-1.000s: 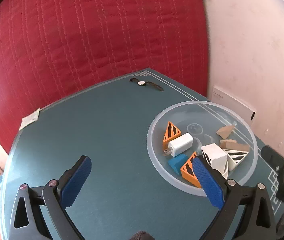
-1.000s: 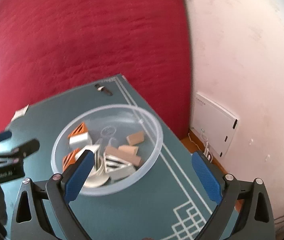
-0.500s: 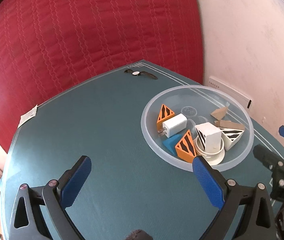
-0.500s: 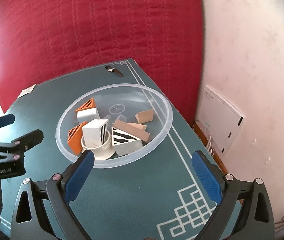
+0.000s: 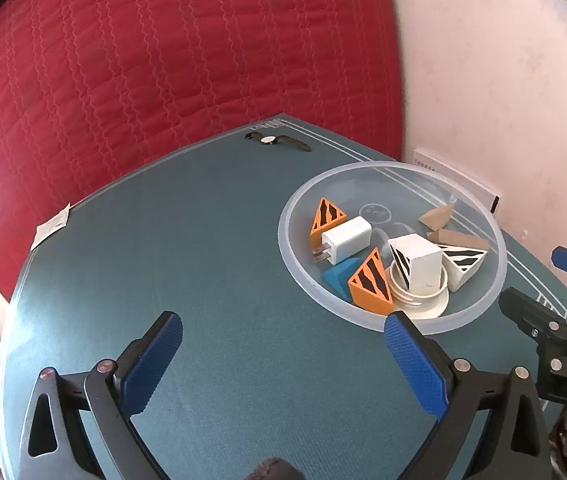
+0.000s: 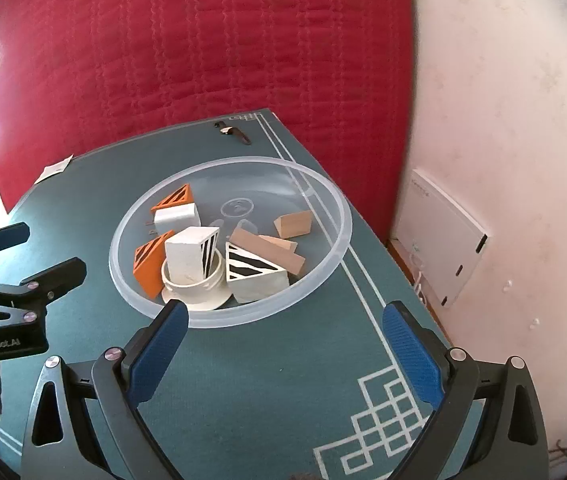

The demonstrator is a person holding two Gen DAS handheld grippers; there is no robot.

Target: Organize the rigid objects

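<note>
Bowl (image 6: 339, 216): sitting ahead-left of right gripper (image 6: 283, 344), ahead-right of left gripper (image 5: 283, 354).
Nearer: right gripper, seemingly.
Fingers: both pairs standing apart, holding nothing.

White lettering "GenRobot.AI" stands on the black body of the left gripper (image 6: 23, 276), at the left edge of the right wrist view. At the lower right of the left wrist view, the black right gripper (image 5: 555, 284) carries the white letters "DAS", cut off by the frame edge.
</note>
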